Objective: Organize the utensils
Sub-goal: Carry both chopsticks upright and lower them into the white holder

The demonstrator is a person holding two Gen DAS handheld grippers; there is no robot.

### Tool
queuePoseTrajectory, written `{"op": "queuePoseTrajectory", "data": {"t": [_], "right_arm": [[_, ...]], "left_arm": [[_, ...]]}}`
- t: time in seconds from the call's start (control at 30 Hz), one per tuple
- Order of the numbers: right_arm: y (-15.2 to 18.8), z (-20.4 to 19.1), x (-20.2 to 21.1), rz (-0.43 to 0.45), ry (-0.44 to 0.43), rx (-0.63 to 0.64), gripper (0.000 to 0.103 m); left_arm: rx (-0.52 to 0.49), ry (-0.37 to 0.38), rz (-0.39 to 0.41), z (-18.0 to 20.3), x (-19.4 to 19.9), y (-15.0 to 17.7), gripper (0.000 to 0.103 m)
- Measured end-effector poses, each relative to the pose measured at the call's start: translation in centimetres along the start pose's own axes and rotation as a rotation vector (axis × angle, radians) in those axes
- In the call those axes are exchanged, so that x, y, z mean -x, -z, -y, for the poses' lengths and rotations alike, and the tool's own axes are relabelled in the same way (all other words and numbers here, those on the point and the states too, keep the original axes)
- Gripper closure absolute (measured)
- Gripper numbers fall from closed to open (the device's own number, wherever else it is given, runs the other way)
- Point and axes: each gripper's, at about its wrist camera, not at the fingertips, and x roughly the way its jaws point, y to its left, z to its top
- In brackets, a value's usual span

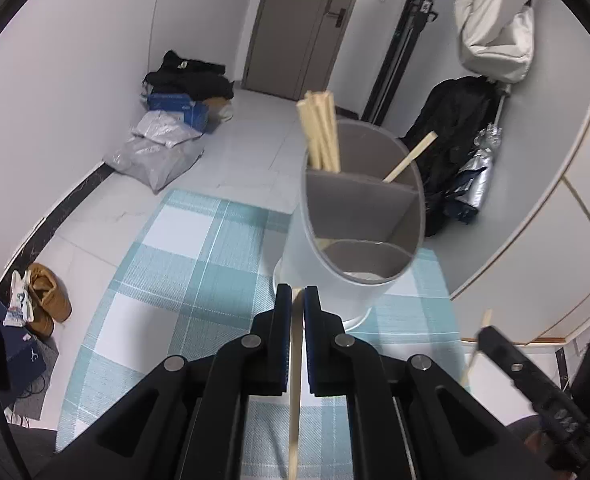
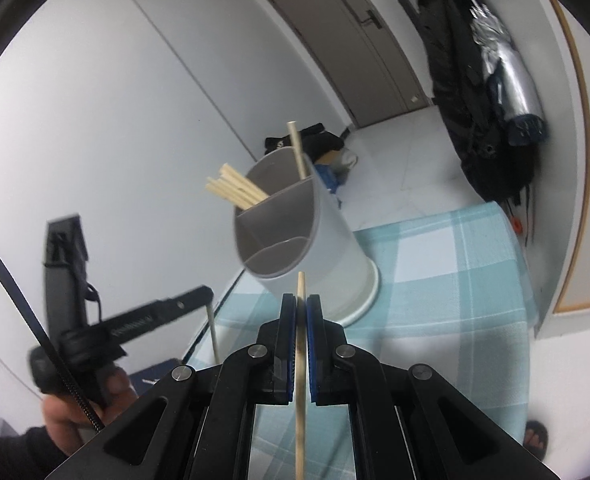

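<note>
Two tongs are at work here, and each one is closed on a single wooden chopstick. The left tongs [image 1: 297, 294] pinch their chopstick [image 1: 295, 392] between the blue pads, and its long axis runs along the fingers, back toward the person. The right tongs [image 2: 302, 303] hold the other chopstick [image 2: 301, 380] in the same way, with its thin tip standing out a little in front. The grey utensil holder [image 1: 347, 240] stands on the checked worktop [image 1: 199, 264], straight ahead of both tongs and just beyond them. Its divided mouth faces them; one far compartment already has a bundle of chopsticks [image 1: 320, 132], the other a lone stick [image 1: 409, 158]. In my judgement the left tongs are slightly nearer, and each stick must be tipped upright to drop in.
</note>
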Motion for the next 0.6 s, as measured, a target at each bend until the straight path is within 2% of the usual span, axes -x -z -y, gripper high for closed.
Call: {"op": "queuePoseTrajectory", "data": {"t": [0.4, 0.6], "right_arm": [[-0.6, -2.3, 0.4, 0.051, -0.013, 0.069, 0.099], [-2.0, -2.3, 1.1, 0.092, -0.036, 0.049, 0.099]], "left_arm": [[-0.054, 0.046, 0.034, 0.6, 2.3, -1.2, 0.1], [-0.097, 0.075, 0.058, 1.7, 3.8, -2.5, 0.101]]}}
